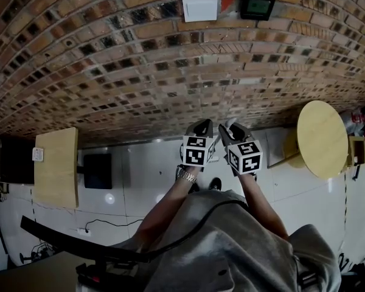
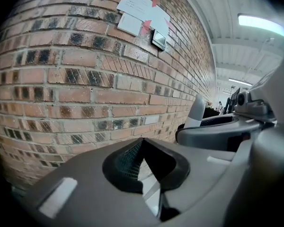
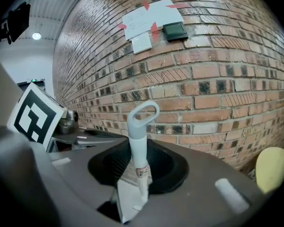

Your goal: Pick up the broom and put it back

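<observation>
Standing upright at lower centre of the right gripper view, the white plastic broom handle with a looped top [image 3: 141,126] is pinched between the right gripper [image 1: 232,132] jaws. Just beside it, the left gripper [image 2: 142,146] is narrowed on nothing, facing the reddish brick wall [image 2: 85,79].

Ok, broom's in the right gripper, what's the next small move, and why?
Probably ease the right gripper toward the brick wall without letting go: its jaws clamp the broom, loop end up, the wall is just ahead, and no hook shows.
</observation>
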A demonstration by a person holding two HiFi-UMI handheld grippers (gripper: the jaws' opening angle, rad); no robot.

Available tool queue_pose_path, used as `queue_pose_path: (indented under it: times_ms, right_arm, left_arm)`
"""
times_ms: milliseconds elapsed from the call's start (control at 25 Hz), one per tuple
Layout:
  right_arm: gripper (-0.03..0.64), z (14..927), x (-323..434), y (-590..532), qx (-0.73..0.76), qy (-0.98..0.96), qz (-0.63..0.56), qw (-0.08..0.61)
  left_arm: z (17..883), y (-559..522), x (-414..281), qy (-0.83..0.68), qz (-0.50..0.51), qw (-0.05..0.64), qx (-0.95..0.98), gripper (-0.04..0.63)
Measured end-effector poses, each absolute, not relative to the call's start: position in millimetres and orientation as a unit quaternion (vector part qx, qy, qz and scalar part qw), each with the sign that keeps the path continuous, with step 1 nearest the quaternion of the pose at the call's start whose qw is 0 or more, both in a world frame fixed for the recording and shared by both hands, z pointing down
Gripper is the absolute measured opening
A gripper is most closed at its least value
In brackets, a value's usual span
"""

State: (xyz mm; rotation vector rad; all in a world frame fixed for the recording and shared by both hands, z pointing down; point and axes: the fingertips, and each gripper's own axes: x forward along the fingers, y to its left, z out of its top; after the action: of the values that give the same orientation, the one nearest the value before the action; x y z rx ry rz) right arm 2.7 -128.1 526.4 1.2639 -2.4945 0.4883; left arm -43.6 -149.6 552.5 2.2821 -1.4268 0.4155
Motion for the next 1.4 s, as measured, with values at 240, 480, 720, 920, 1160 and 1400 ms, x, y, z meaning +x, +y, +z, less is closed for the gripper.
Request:
queue_pose_path:
  times_ms: [240, 480, 720, 920, 1160, 1400]
  right_arm:
    - [0.100, 528, 8, -125, 0.444, -0.867, 0.158, 0.166]
    - [0.101, 534, 16, -129, 0.460, -0.856, 0.158, 0.176]
    - [0.100, 544, 23, -138, 0.468, -0.849, 0.171, 0.179]
    - [0.100, 560, 27, -152, 0.463, -0.846, 0.191, 0.185]
    - [0.098, 607, 29, -170, 0.450, -0.838, 0.232, 0.204]
    - [0.098, 690, 36, -203, 0.447, -0.816, 0.266, 0.251]
  left_arm:
    - [550, -150, -38, -0.502, 0.140, 0.216, 0.826, 0.000]
    - [557, -149, -40, -0.503, 0.152, 0.219, 0.822, 0.000]
    - [559, -148, -45, -0.505, 0.153, 0.220, 0.820, 0.000]
    - [560, -148, -44, -0.508, 0.155, 0.222, 0.818, 0.000]
    - [559, -143, -47, -0.508, 0.140, 0.225, 0.819, 0.000]
    - [573, -136, -58, -0.517, 0.153, 0.239, 0.808, 0.000]
